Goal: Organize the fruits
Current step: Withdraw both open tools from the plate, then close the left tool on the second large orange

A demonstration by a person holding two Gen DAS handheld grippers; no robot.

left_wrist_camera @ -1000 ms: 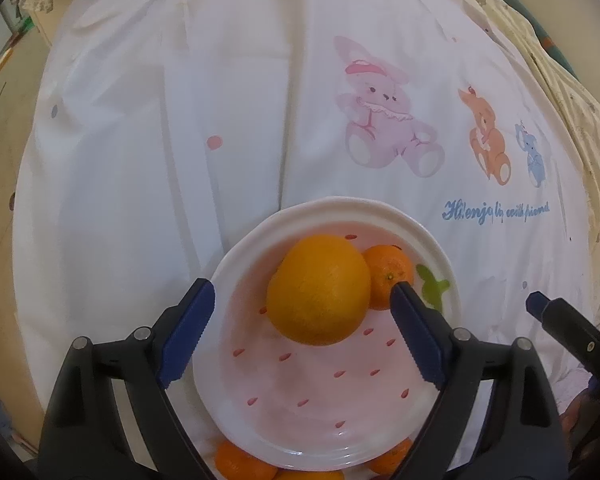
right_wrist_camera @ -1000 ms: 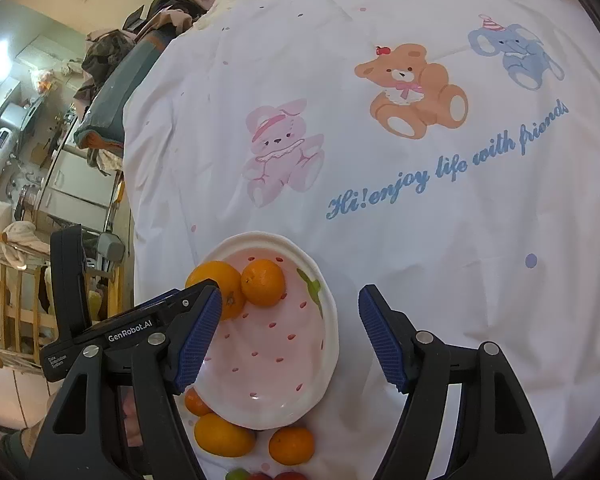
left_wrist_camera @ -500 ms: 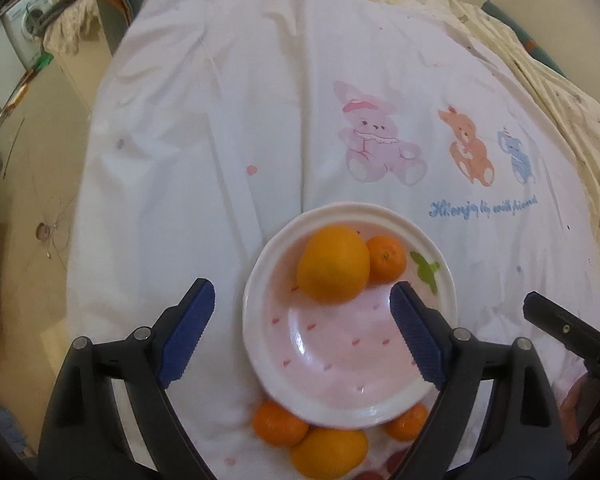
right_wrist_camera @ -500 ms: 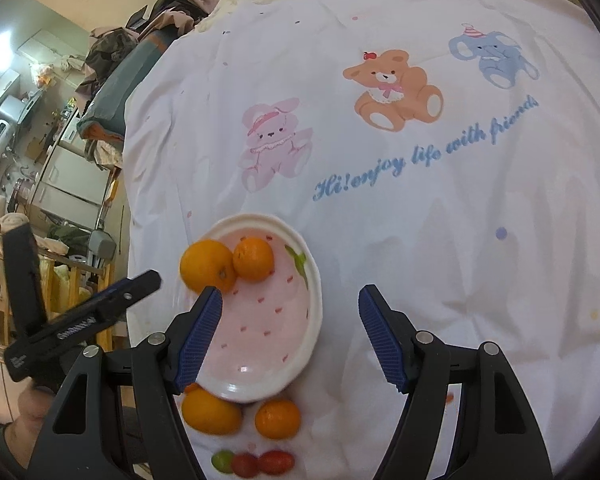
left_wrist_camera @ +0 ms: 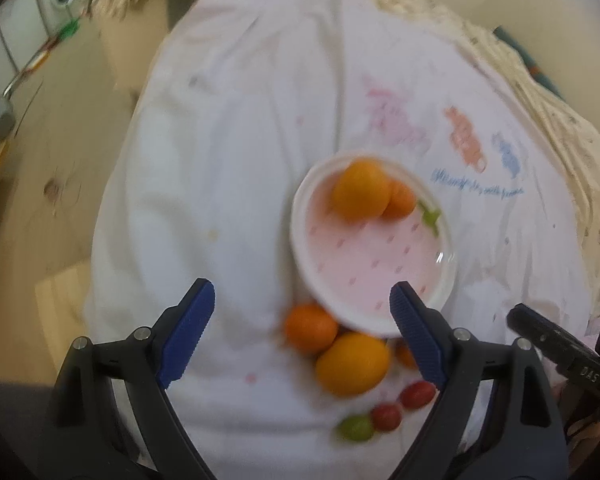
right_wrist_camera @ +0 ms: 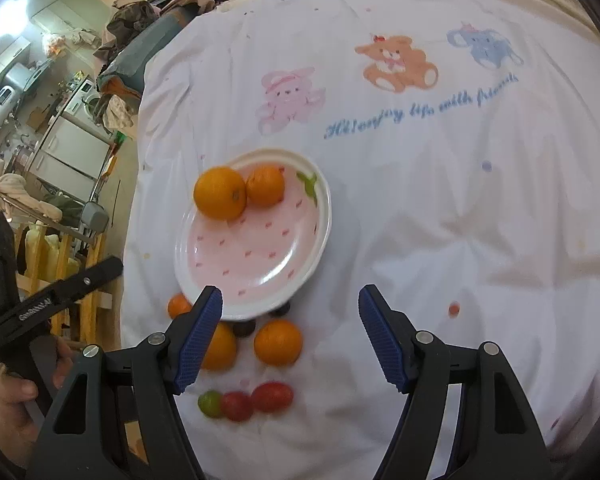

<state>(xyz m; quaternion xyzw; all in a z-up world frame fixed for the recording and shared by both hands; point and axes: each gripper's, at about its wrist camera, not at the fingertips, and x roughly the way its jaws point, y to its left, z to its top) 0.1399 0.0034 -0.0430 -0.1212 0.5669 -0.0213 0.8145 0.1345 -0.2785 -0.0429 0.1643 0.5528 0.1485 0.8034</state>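
Two fruits plated, the rest waiting.
I see two oranges (right_wrist_camera: pixel 236 194) on the plate (right_wrist_camera: pixel 260 252); loose fruit (right_wrist_camera: pixel 278 342) lies lower centre; both my grippers (right_wrist_camera: pixel 290 336) (left_wrist_camera: pixel 302 334) gape, empty.

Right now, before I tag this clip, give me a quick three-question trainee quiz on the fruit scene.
1. True or false: the plate holds two oranges.
2. Which is empty and open? A) left gripper only B) right gripper only C) both
3. Fill in: the two red tomatoes and the green one lie on the ____, not the plate.

Key: 1 true; 2 C; 3 cloth.
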